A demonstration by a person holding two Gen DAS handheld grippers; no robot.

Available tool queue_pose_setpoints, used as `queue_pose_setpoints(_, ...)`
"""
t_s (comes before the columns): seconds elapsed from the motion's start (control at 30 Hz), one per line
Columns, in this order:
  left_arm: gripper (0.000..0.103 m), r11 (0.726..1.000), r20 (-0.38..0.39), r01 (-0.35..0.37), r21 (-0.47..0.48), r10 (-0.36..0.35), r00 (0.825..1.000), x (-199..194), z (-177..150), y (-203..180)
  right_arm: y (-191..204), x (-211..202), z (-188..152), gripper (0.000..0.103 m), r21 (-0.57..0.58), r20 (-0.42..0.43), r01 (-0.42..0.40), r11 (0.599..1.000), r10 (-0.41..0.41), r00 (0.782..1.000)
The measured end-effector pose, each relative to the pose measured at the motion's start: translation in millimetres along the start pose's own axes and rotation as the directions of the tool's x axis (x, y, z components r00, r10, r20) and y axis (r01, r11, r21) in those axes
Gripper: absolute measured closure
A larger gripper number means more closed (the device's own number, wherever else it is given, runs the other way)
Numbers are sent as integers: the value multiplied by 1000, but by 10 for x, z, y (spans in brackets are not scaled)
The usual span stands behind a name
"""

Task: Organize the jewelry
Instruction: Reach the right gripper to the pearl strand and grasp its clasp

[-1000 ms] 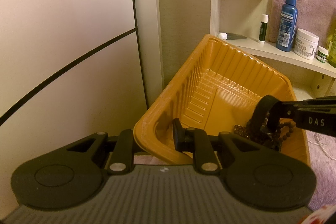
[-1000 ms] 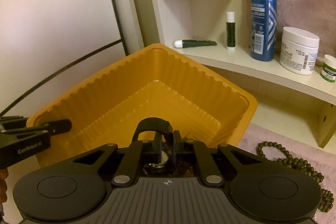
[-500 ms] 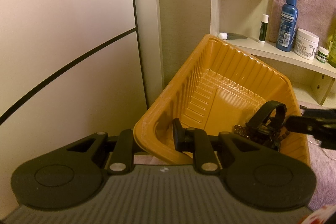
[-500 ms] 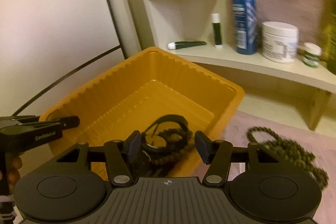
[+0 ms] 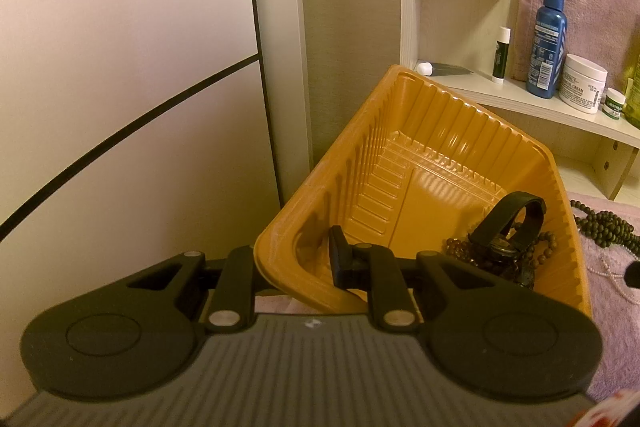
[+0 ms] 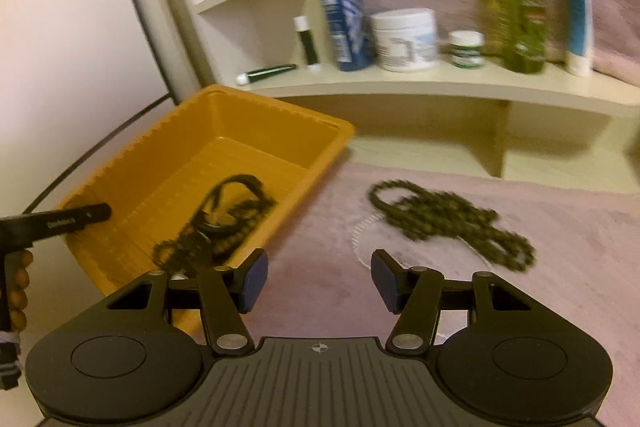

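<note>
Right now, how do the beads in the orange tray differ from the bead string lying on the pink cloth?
The beads in the tray are dark brown and tangled with a black watch; the bead string on the cloth looks olive green and lies free.

The tray beads sit bunched against the orange tray wall; the cloth string sprawls in loose loops over a thin pale chain.

Both are strings of small round beads.

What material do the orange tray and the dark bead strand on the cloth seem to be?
Orange tray: probably thin moulded plastic, glossy, judging by its ribbed walls and soft highlights. Dark bead strand: small round olive-brown beads with a matte look, perhaps wood or stone; motion blur leaves this uncertain.
</note>
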State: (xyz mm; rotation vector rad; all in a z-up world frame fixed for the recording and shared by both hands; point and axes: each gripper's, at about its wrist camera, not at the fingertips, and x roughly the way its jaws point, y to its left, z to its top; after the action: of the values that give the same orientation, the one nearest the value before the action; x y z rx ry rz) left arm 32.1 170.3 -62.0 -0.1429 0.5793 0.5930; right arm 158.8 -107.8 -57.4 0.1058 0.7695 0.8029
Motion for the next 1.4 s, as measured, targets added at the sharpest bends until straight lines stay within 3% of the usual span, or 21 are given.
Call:
queue_pose_setpoints(0.4,86,1000,0,-1,0,1,1000,-1,1,3,-221,-148,-170,46,31,-33,76,997,-75,997)
queue_pose_setpoints(1.13,86,1000,-1,0,1,0,1000,3,4,10,-264,56,-126,46,-40,-67,87,995,-89,994)
queue_pose_setpoints(1.2,86,1000,-1,0,1,0,1000,3,4,10,-258,91,-127,49,-54,-70,90,994,-93,993)
queue_pose_setpoints(1.27,86,1000,-1,0,1,0,1000,4,4,11,-259,129,-131,62,-63,-76,86,994,-90,993)
queue_pose_setpoints(1.4,86,1000,-1,0,1,0,1000,4,4,11,-270,220,-123,70,-72,-87,90,993,-97,992)
